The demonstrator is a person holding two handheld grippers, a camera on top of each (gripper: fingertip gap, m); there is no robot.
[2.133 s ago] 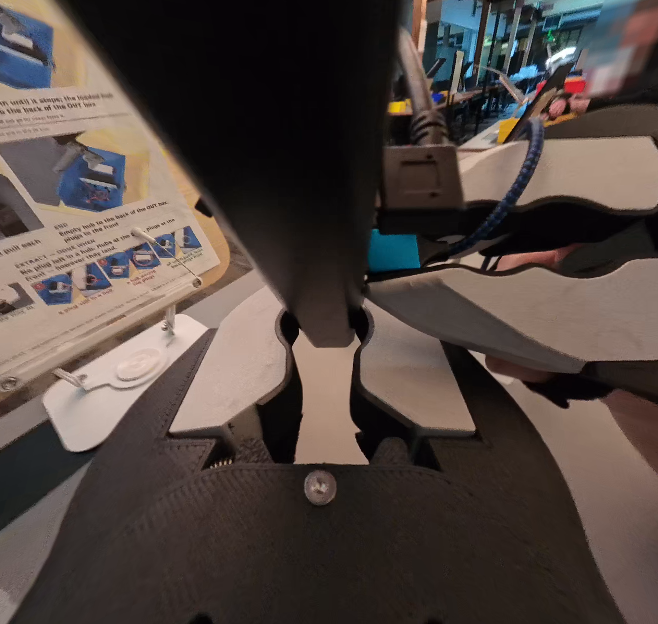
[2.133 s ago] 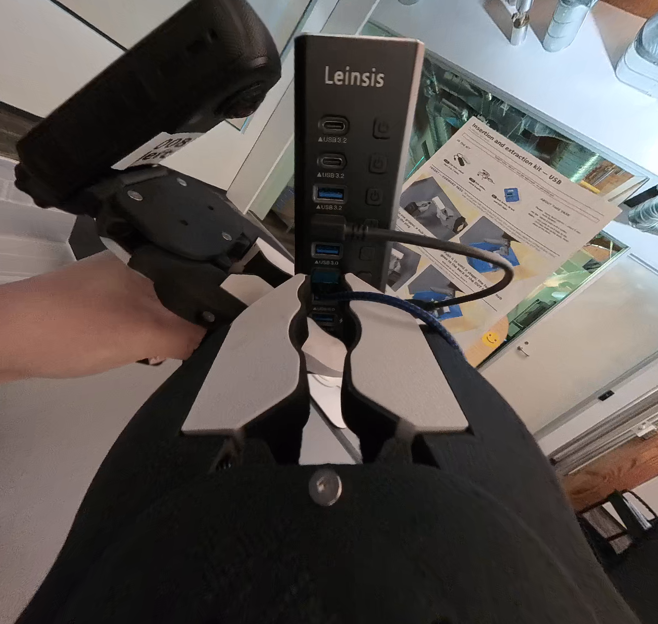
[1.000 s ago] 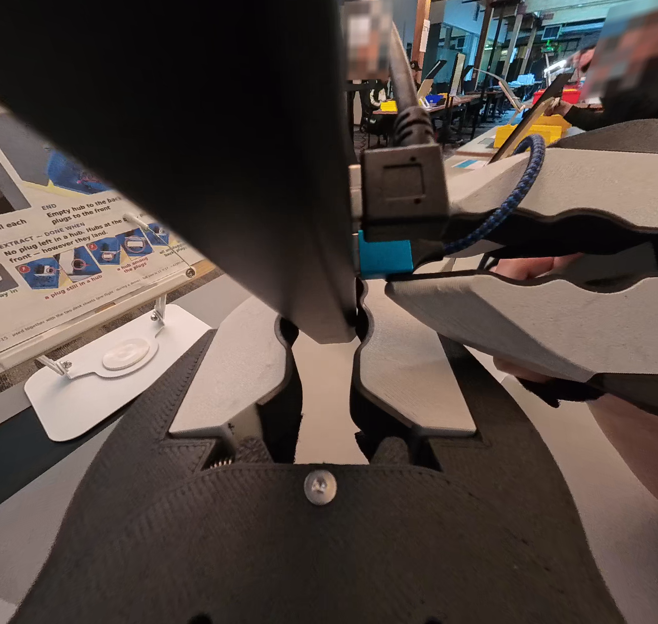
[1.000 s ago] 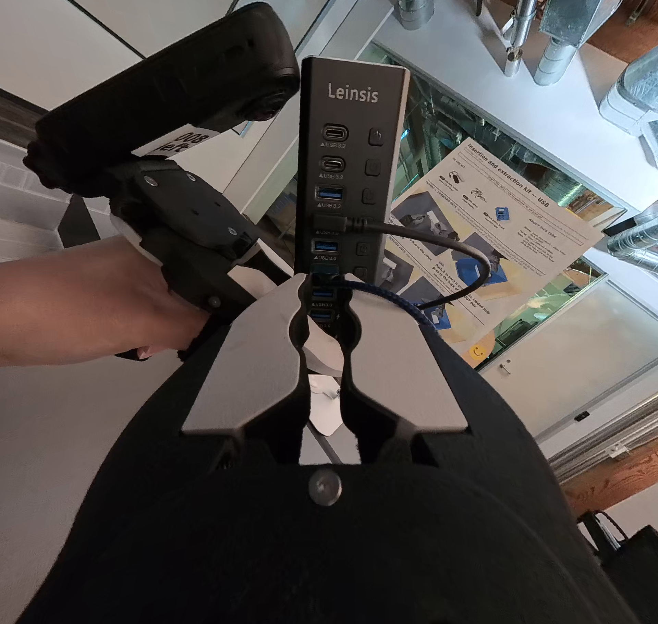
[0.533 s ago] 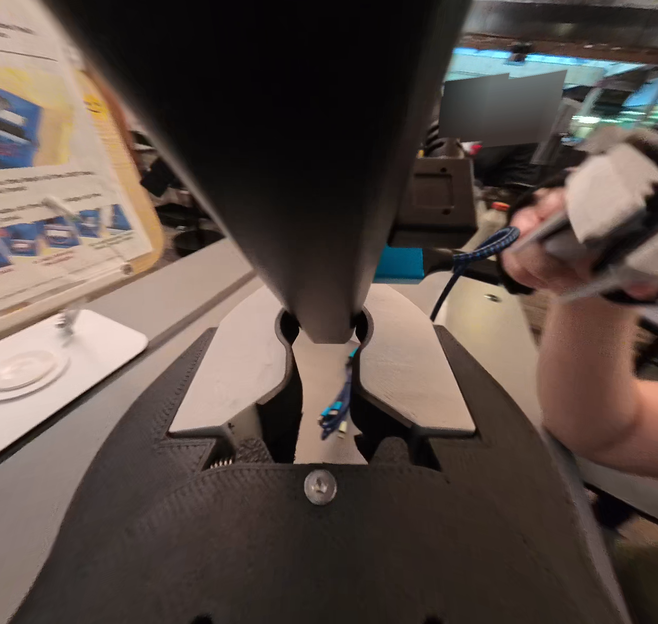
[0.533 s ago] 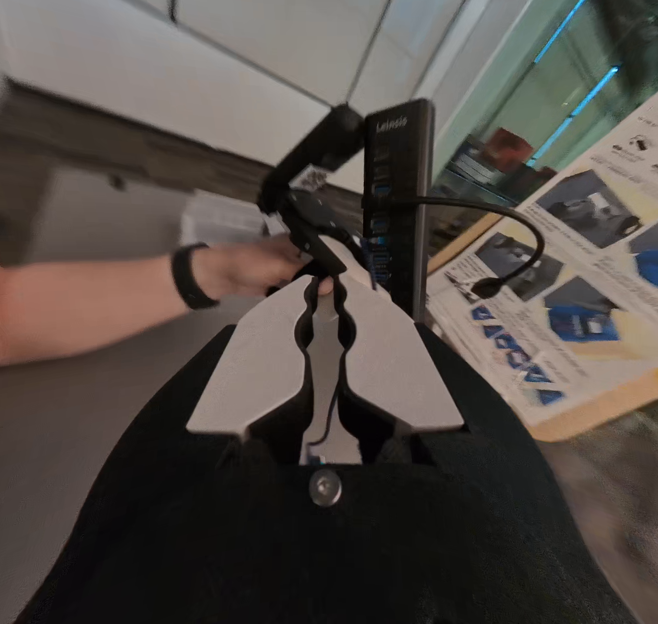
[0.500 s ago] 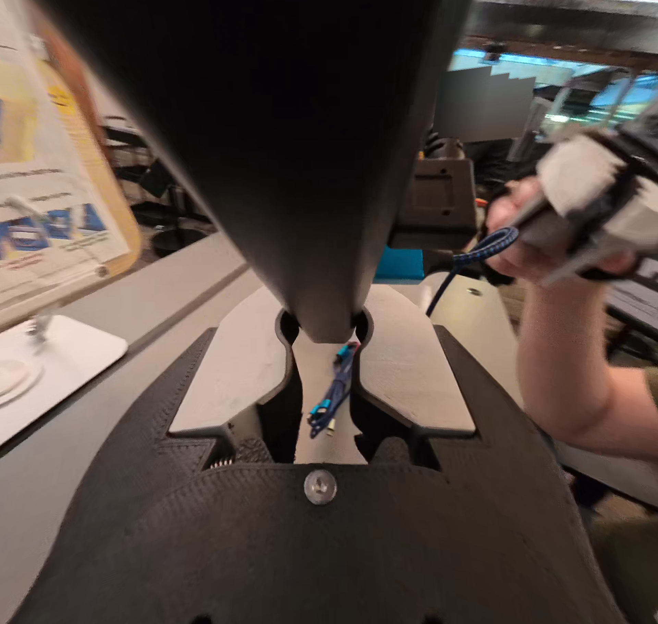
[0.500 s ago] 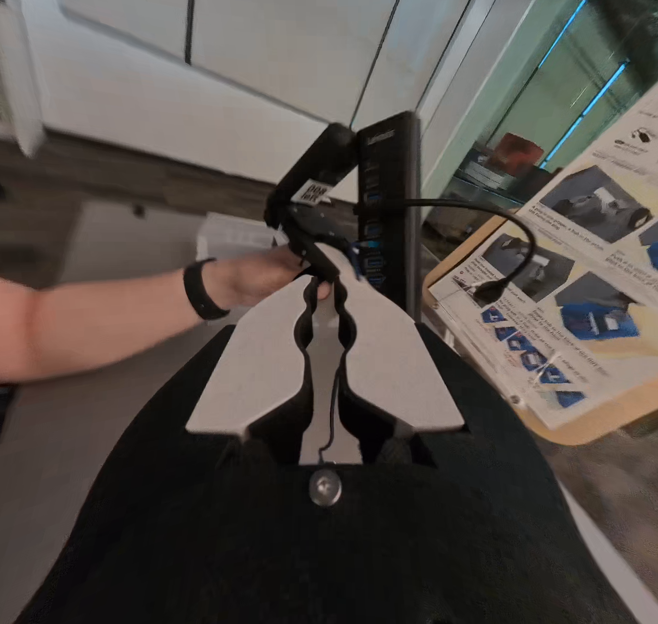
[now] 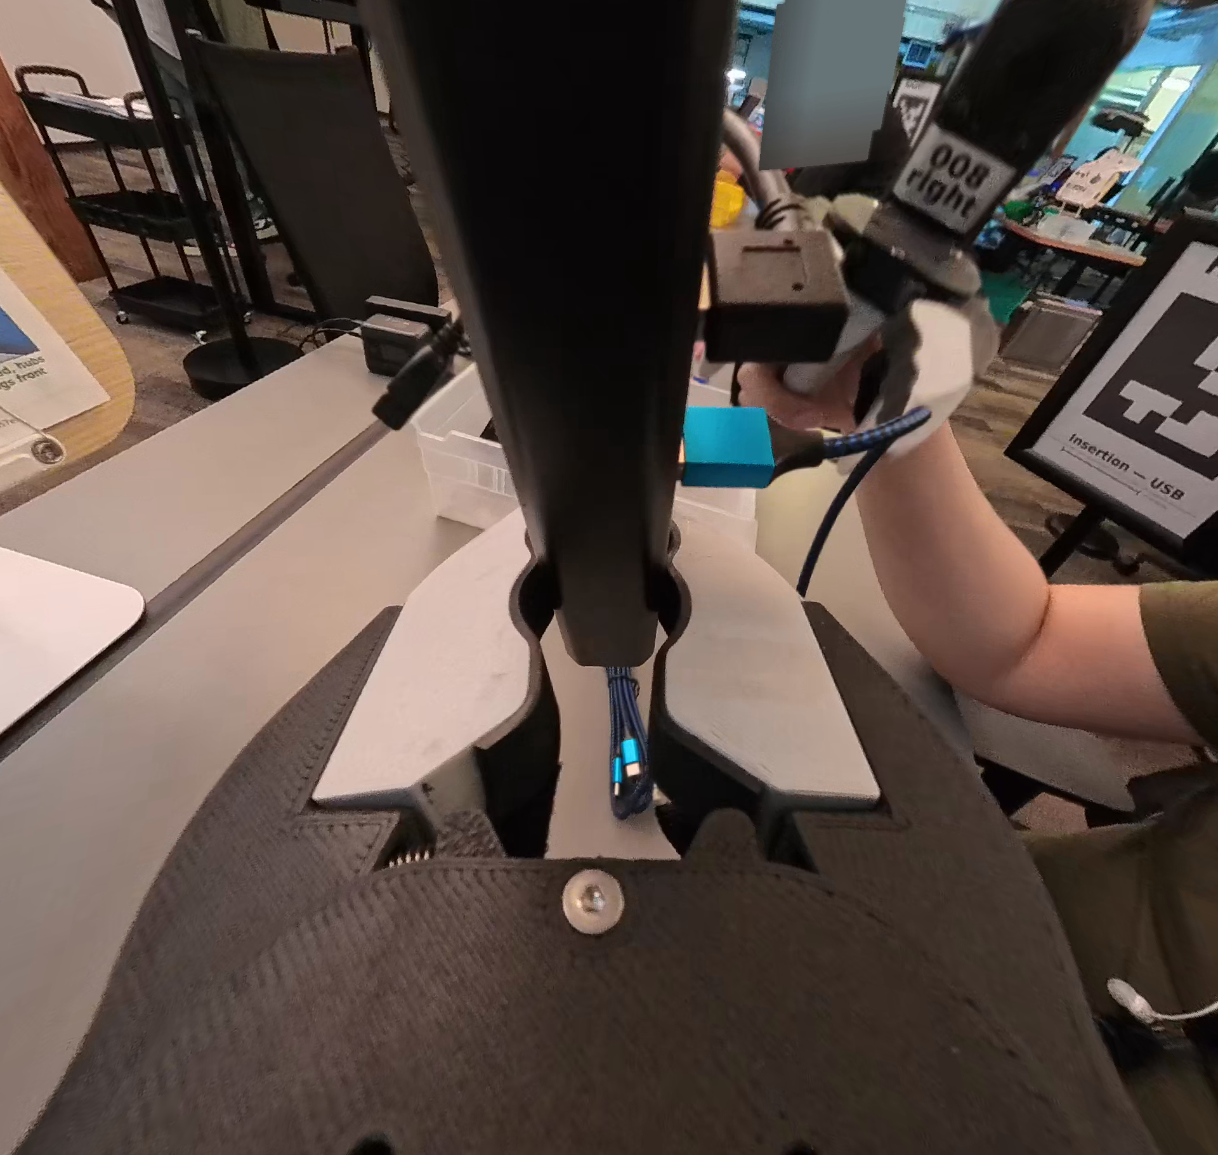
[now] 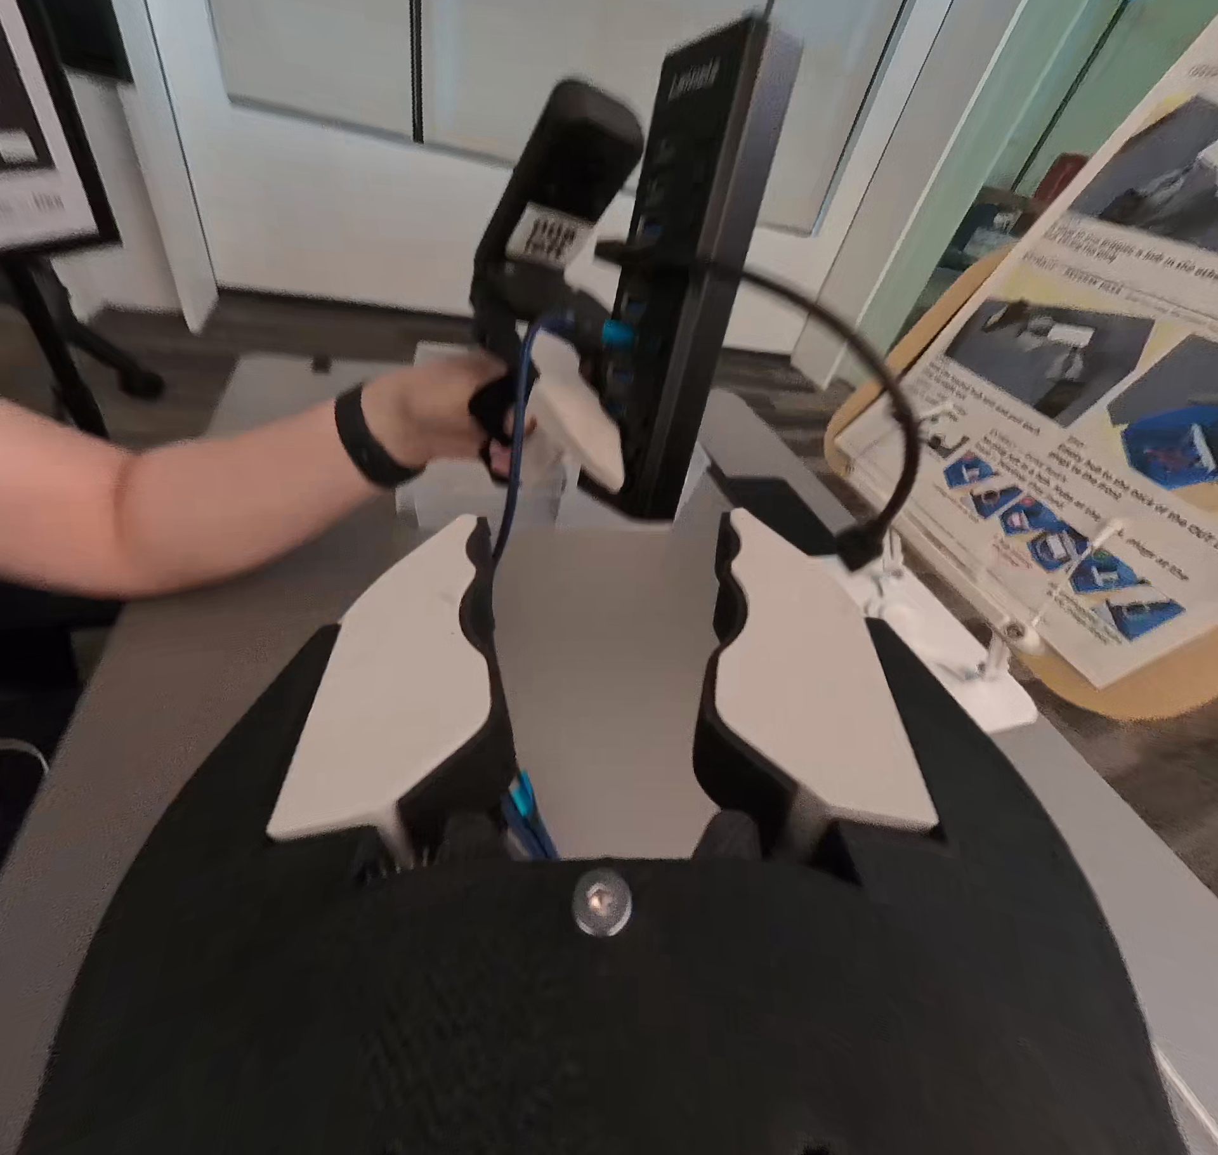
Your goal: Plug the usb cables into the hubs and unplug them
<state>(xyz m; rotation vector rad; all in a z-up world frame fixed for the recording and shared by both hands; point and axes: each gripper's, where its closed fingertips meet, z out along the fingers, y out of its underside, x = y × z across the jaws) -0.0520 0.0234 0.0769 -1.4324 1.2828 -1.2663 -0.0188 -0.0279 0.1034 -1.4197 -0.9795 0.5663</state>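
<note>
The left claw (image 9: pixel 598 603) is clamped on the lower end of the black hub (image 9: pixel 573 234), which stands upright and fills the centre of the left wrist view from the top edge down to the fingertips. The right claw (image 10: pixel 603 553) is spread wide with nothing between its fingers; in the right wrist view the hub (image 10: pixel 685 280) rises just above centre, held from the left by the other claw.

Two cables sit in the hub's port face: a black plug (image 9: pixel 774 296) at right of centre in the left wrist view, and below it a bright blue plug (image 9: pixel 725 446) whose blue braided cable (image 9: pixel 827 517) droops toward the worktop (image 9: pixel 217 464). More of that braided cord lies bundled on the worktop, seen between the left claw's fingers.

The step in hand looks like a fresh grasp by the free claw, either to pull a seated plug or to fetch another. To do it well, keep the hub steady and upright, bring the open fingers square onto the plug body rather than the cord, close fully, then draw straight out along the port axis without twisting.

The hub is a long, slim, matt black bar with a single column of ports on one face; the short black lead (image 10: pixel 883 398) curves off to the right of it.
</note>
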